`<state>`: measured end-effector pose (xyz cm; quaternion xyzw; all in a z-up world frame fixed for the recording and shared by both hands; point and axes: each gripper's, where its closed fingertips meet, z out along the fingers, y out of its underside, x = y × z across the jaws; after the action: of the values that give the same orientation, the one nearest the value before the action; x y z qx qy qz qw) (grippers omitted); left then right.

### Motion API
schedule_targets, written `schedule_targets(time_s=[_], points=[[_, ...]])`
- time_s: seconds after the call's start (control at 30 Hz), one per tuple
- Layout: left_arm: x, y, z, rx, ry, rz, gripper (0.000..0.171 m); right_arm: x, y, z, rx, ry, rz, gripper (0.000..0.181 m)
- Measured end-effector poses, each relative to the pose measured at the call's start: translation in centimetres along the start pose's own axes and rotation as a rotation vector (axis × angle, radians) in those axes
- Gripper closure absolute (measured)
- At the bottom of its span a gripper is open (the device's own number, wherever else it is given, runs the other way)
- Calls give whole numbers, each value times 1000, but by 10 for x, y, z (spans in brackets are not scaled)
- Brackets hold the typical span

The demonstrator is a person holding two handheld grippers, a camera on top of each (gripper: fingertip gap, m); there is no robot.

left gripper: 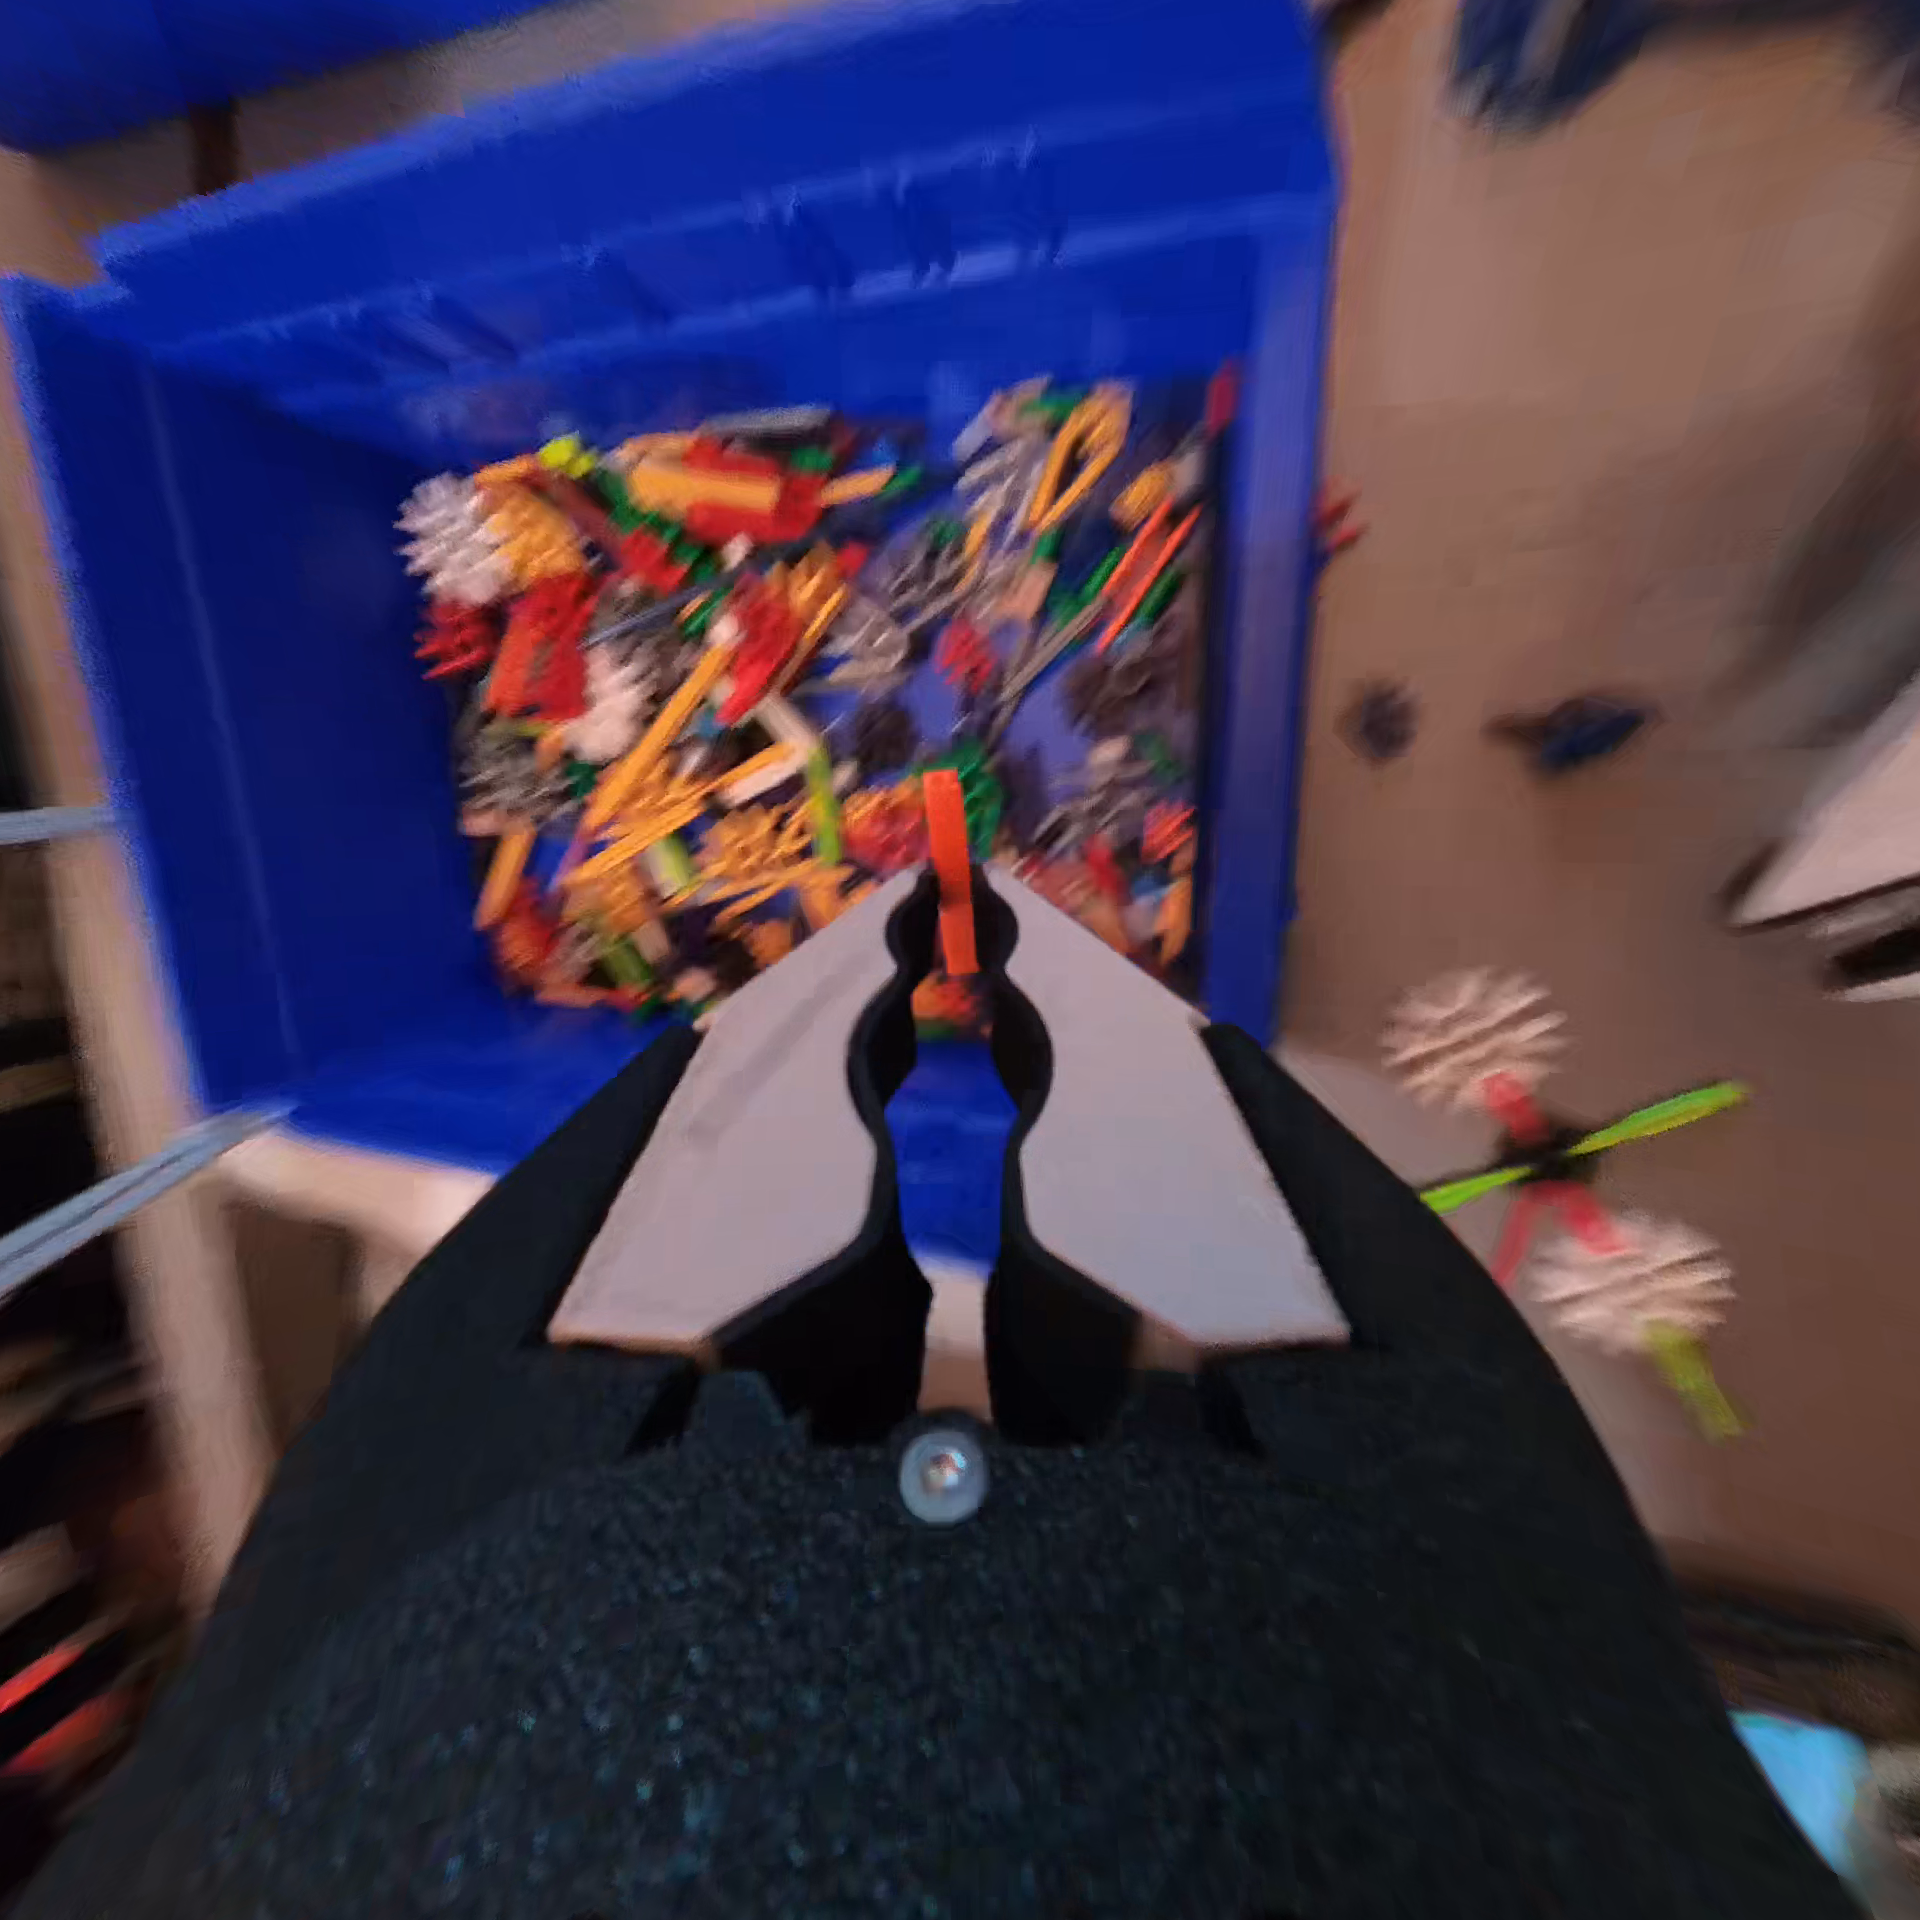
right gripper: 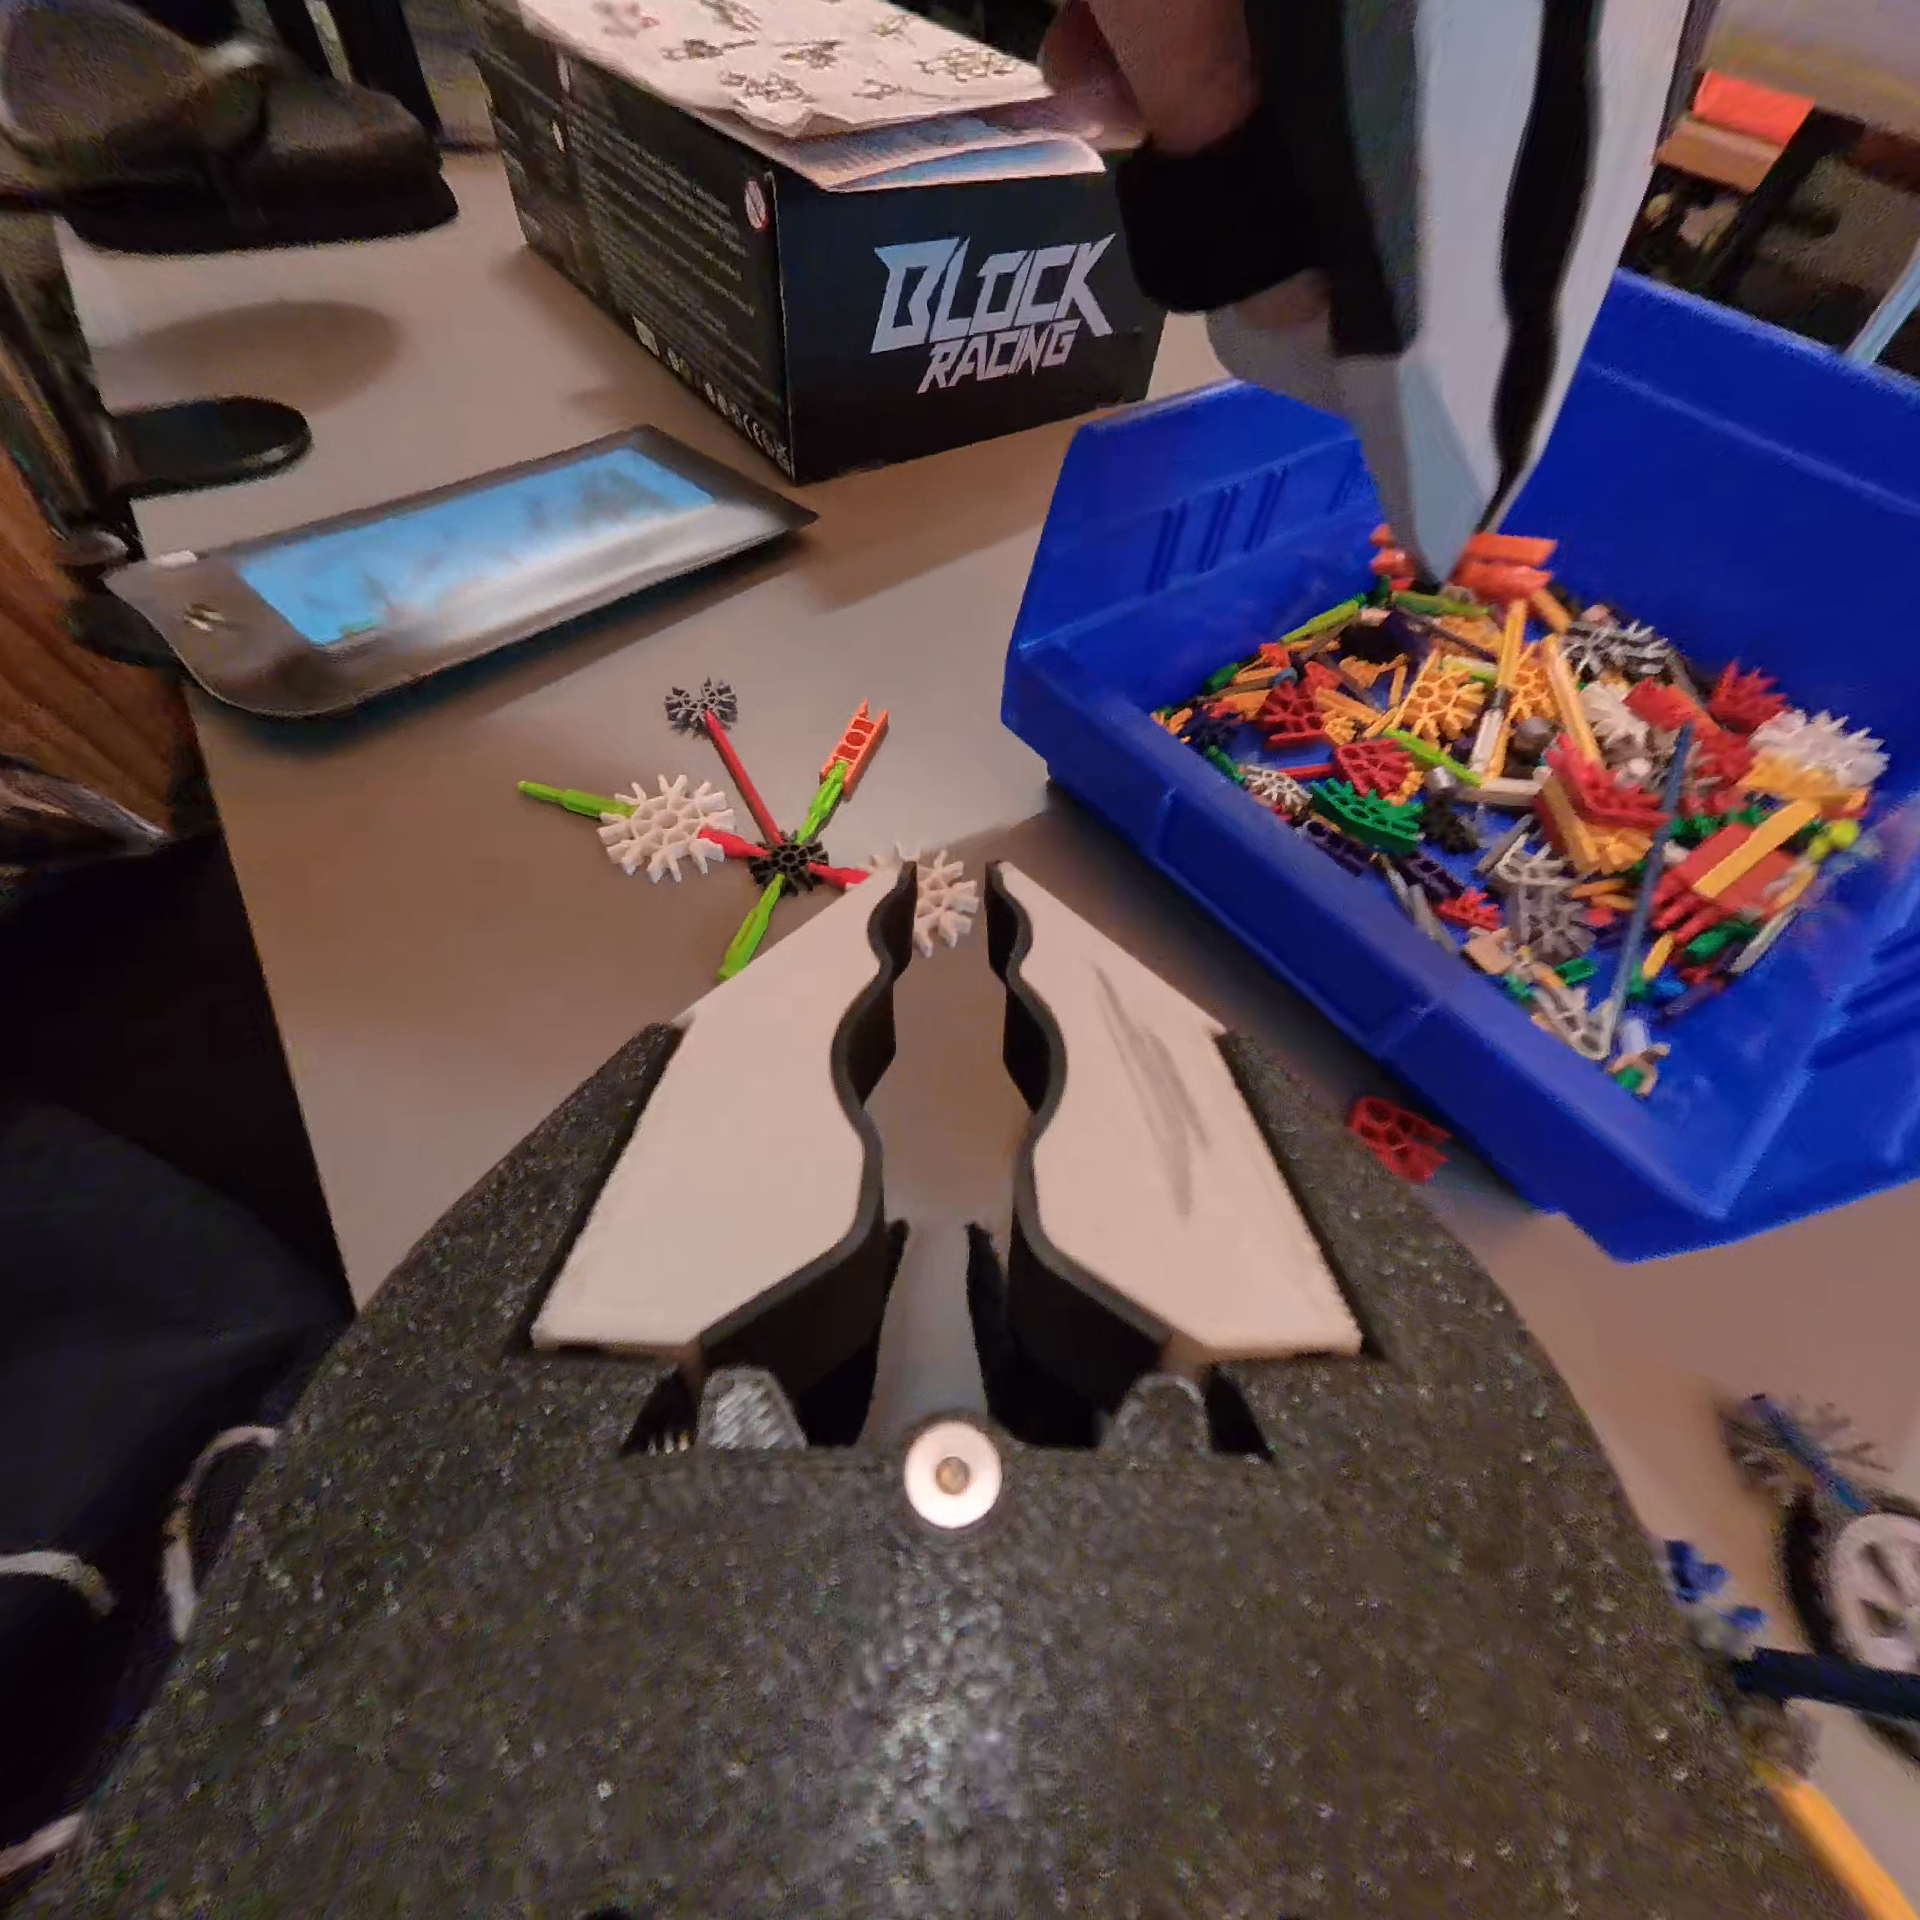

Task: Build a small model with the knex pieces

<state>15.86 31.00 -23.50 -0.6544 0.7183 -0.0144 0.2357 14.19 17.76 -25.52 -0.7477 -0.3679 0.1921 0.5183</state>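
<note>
My left gripper (left gripper: pixel 951 883) is shut on a small orange rod (left gripper: pixel 948 831) that stands up from its tips, held over a blue bin (left gripper: pixel 260 727) full of mixed construction-toy pieces (left gripper: pixel 790 707). This view is motion-blurred. In the right wrist view the same bin (right gripper: pixel 1195 582) sits at the right, with the left gripper (right gripper: pixel 1455 416) reaching down into it. My right gripper (right gripper: pixel 948 878) is narrowly open and empty, low over the table. Its tips are at a white snowflake connector (right gripper: pixel 951 920), part of a small assembly (right gripper: pixel 790 857) of red and green rods around a black hub. The assembly also shows in the left wrist view (left gripper: pixel 1538 1153).
A black cardboard box (right gripper: pixel 831 291) with paper sheets on top stands at the back. A flat black-and-blue pouch (right gripper: pixel 457 561) lies at the left. A loose red connector (right gripper: pixel 1397 1138) lies by the bin's front wall. A wheeled toy build (right gripper: pixel 1860 1590) is at the lower right. From my right tips it is roughly 8 centimetres to the white snowflake connector (right gripper: pixel 951 920); from my left, 15 centimetres. Seen from the left wrist view (left gripper: pixel 1452 987) as well.
</note>
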Motion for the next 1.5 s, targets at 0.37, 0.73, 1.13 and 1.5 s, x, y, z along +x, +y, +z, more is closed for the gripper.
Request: schedule_targets(time_s=[0.37, 0.73, 1.13, 1.5], points=[[-1, 5, -36, 64, -214, 128, 167, 9, -31, 0, 48, 114, -60, 163], [49, 23, -105, 494, -107, -259, 167, -5, -83, 26, 193, 146, -127, 160], [71, 45, -134, 730, 13, -488, 167, -30, -109, 68, 218, 117, -116, 161], [70, 50, -146, 918, 61, -618, 167, -31, -117, 83, 232, 75, -9, 162]])
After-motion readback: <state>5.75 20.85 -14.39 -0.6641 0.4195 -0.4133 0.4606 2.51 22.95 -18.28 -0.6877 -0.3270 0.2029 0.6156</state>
